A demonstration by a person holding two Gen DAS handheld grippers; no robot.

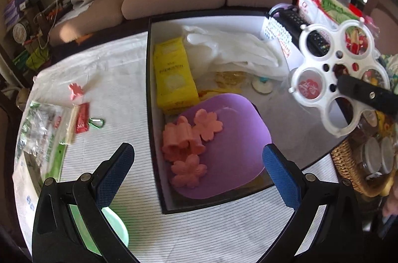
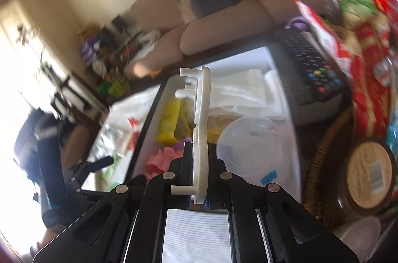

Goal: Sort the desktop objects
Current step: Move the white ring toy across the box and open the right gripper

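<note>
My left gripper (image 1: pixel 199 158) is open and empty, hovering above the near end of a black-rimmed box (image 1: pixel 149 79). In the box lie a purple plate (image 1: pixel 233 143), several pink flower-shaped molds (image 1: pixel 184 143), a yellow packet (image 1: pixel 174 71) and white plastic bags (image 1: pixel 238 46). My right gripper (image 2: pixel 199 151) is shut on a white flower-shaped rack with round holes (image 2: pixel 202 128), seen edge-on in its own view. In the left wrist view the rack (image 1: pixel 330 74) hangs in the air above the box's right side, held by the right gripper's fingers (image 1: pixel 365 94).
On the striped cloth left of the box lie a pink flower piece (image 1: pixel 75 90), a red packet (image 1: pixel 82 117), a green carabiner (image 1: pixel 97 123) and plastic bags (image 1: pixel 37 136). A green bowl (image 1: pixel 114 228) is under my left gripper. A remote (image 2: pixel 311 64), a wicker basket (image 1: pixel 348 163) and snack bags stand right.
</note>
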